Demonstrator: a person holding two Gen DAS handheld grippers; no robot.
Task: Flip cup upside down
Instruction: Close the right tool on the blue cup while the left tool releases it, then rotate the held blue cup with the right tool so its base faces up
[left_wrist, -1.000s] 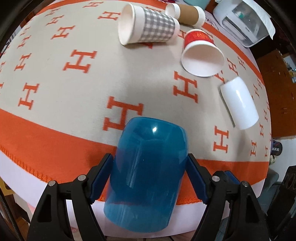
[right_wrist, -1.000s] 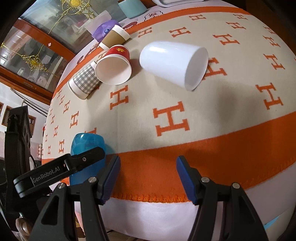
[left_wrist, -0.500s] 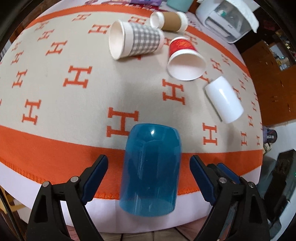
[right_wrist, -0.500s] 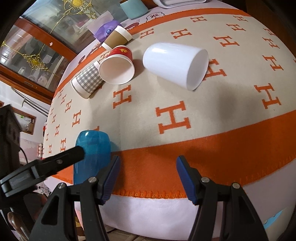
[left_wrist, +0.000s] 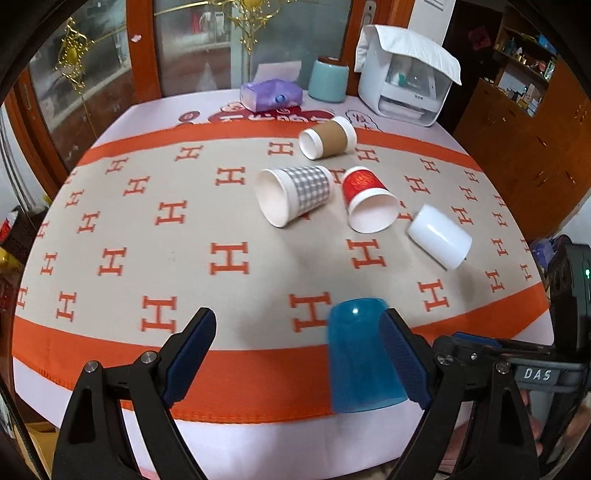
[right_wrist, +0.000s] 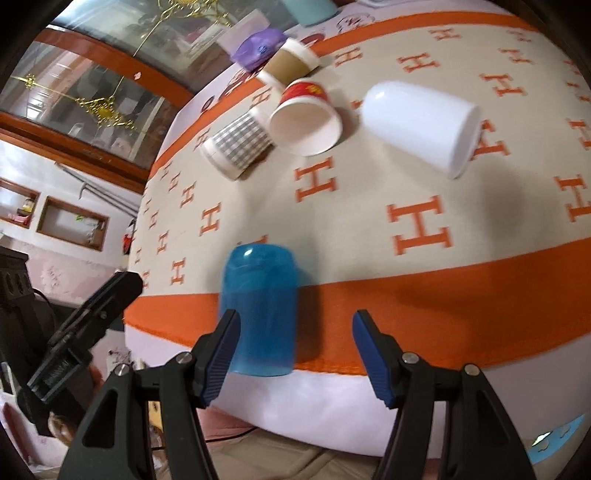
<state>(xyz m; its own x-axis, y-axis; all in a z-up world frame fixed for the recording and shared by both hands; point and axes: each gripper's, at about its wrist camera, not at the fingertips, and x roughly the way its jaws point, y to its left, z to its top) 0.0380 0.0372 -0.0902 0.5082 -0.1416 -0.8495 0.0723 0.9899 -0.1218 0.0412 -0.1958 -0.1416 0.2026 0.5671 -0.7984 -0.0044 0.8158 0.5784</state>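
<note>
Well, both my grippers, left (left_wrist: 297, 360) and right (right_wrist: 295, 360), gape apart; swinging carelessly beside the inverted blue cup (left_wrist: 360, 354) could topple it.

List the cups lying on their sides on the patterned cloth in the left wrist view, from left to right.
Checked cup → brown-sleeved cup → red cup → white cup. The brown-sleeved one lies farther back than the rest.
</note>
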